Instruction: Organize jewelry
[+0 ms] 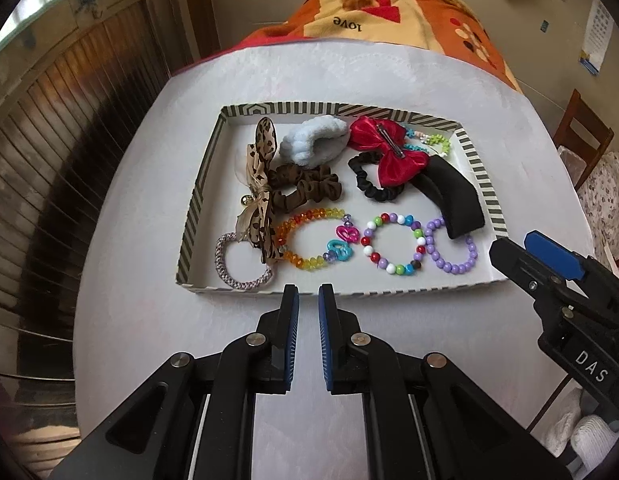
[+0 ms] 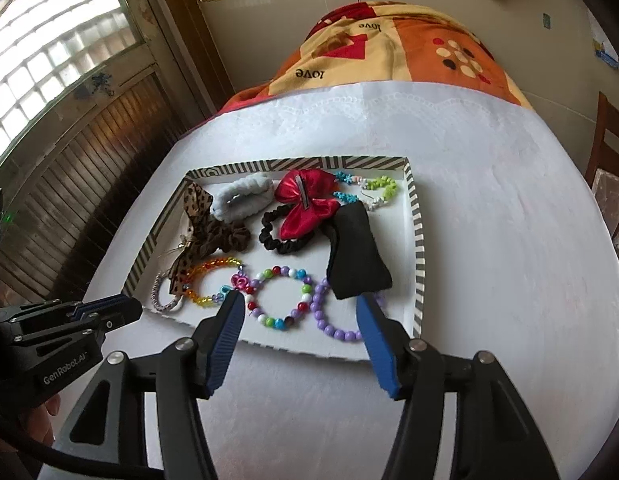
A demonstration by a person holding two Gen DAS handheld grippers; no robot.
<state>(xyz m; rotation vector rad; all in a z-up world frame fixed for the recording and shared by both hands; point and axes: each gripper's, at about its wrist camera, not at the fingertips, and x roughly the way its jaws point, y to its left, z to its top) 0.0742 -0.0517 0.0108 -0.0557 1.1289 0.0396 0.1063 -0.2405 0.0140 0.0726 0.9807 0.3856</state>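
Note:
A striped shallow tray (image 1: 201,184) on the white tablecloth holds the jewelry: a leopard bow (image 1: 263,184), a pale blue scrunchie (image 1: 313,142), a red bow clip (image 1: 385,152), a black scrunchie (image 1: 369,184), a black fabric piece (image 1: 457,196) and three bead bracelets along the near side, the purple one (image 2: 337,332) rightmost. My left gripper (image 1: 309,292) hangs shut and empty just before the tray's near rim. My right gripper (image 2: 300,300) stands open over the near rim (image 2: 309,350), with nothing between its pads, above the multicolour bracelet (image 2: 281,300).
The white cloth (image 2: 489,200) has bare room right of and behind the tray. A patterned orange blanket (image 1: 389,12) lies beyond. A wooden chair (image 1: 581,132) stands at the right, slatted wood panelling (image 1: 69,140) at the left. The left gripper's body (image 2: 69,328) sits left of the tray.

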